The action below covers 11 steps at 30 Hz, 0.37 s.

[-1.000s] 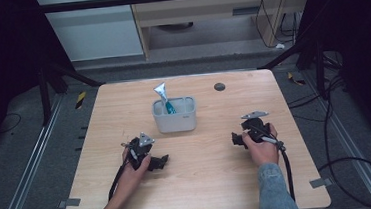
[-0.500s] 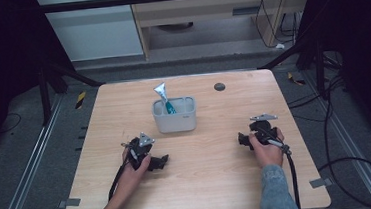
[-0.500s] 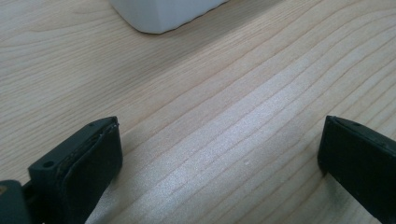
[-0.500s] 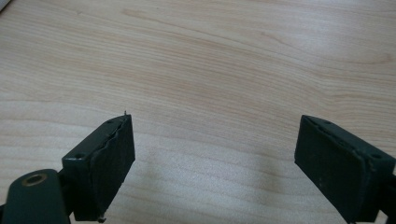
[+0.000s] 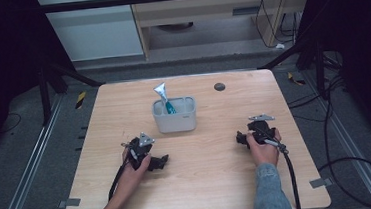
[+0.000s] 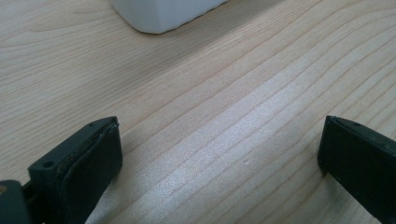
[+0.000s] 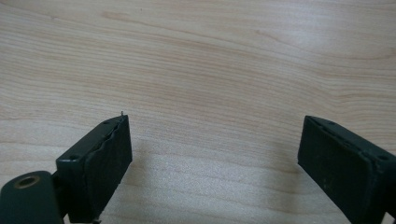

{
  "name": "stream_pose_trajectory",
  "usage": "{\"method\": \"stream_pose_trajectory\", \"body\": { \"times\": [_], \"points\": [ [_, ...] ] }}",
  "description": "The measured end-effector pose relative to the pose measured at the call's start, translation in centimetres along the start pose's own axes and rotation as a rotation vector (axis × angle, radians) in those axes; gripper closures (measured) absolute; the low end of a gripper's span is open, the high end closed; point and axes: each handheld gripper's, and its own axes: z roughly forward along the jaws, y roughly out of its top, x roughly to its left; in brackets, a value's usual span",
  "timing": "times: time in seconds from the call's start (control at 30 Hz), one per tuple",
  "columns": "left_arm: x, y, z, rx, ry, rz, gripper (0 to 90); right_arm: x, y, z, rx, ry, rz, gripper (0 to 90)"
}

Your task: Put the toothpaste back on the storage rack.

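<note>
A small white bin [image 5: 175, 116] stands near the middle of the wooden table [image 5: 205, 183], with a blue and silver tube [image 5: 163, 97] sticking up out of it. My left gripper [image 5: 160, 162] rests low on the table in front of the bin and to its left, jaws wide apart over bare wood [image 6: 219, 154]. A corner of the white bin [image 6: 163, 14] lies ahead of it. My right gripper [image 5: 240, 139] sits at the table's right, also open, with nothing between its fingers [image 7: 100, 163].
A small dark round disc [image 5: 219, 87] lies at the table's far right. Dark frame posts and cables stand around the table, and a cabinet is behind it. Grey tape marks [image 5: 69, 202] sit at the front corners.
My right gripper has drifted a little to the right and toward the near edge. The left gripper and the bin have stayed put.
</note>
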Motion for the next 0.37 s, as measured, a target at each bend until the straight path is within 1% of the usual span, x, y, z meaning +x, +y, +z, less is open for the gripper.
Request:
{"method": "stream_pose_trajectory", "body": {
  "times": [0.03, 0.07, 0.1, 0.13, 0.2, 0.27, 0.37],
  "points": [
    [0.00, 0.00, 0.00, 0.000, 0.000, 0.000, 0.0, 0.07, -0.11, 0.21, 0.005, -0.001, -0.011, 7.1],
    [0.00, 0.00, 0.00, 0.000, 0.000, 0.000, 0.0, 0.17, -0.30, 0.44, -0.012, 0.004, -0.005, 5.9],
    [0.00, 0.00, 0.00, 0.000, 0.000, 0.000, 0.0, 0.19, -0.35, 0.53, -0.014, 0.017, 0.002, 4.7],
    [0.00, 0.00, 0.00, 0.000, 0.000, 0.000, 0.0, 0.17, -0.32, 0.62, -0.008, 0.029, -0.003, 2.4],
    [-0.01, 0.00, 0.00, 0.000, 0.000, -0.001, 0.0, 0.21, -0.31, 0.65, -0.002, 0.029, 0.000, 1.5],
    [-0.01, 0.00, 0.01, -0.001, 0.000, -0.001, 0.0, 0.23, -0.38, 0.56, 0.002, 0.027, 0.014, 1.0],
    [0.00, 0.01, 0.00, 0.001, -0.001, 0.002, 0.0, 0.27, -0.52, 0.47, 0.001, 0.010, 0.020, 0.6]
  ]
}}
